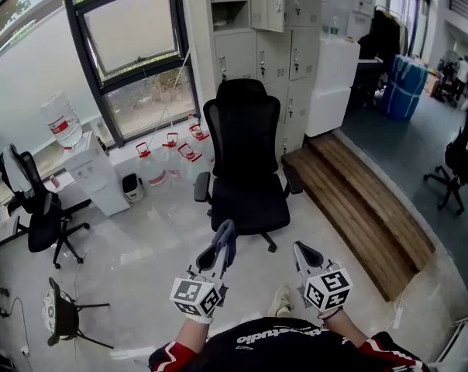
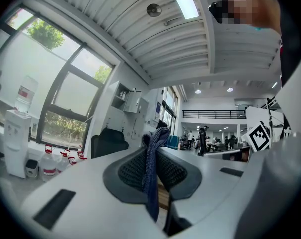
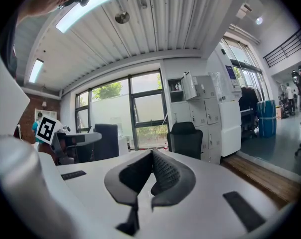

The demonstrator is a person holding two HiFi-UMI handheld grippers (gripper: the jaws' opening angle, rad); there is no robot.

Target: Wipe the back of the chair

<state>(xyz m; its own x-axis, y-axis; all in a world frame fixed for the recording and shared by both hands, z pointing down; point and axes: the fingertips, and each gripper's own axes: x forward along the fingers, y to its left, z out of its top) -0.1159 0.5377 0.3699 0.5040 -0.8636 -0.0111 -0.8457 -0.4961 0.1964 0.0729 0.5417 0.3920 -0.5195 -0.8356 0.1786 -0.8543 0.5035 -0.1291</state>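
A black office chair point(image 1: 246, 153) stands in front of me, its seat facing me and its back toward the white lockers. My left gripper point(image 1: 225, 237) is held low in front of the seat, shut on a dark blue cloth point(image 2: 151, 173) that hangs pinched between the jaws. The chair point(image 2: 109, 142) shows small and to the left in the left gripper view. My right gripper point(image 1: 301, 249) is beside it, jaws closed together with nothing between them. In the right gripper view the chair point(image 3: 186, 138) is straight ahead, beyond the gripper point(image 3: 151, 154).
White lockers point(image 1: 284, 45) rise behind the chair. A wooden step point(image 1: 362, 204) runs along the right. Water jugs point(image 1: 170, 157) and a water dispenser point(image 1: 91, 173) line the window wall. Another black chair point(image 1: 36, 211) and a small stand point(image 1: 60, 312) are at left.
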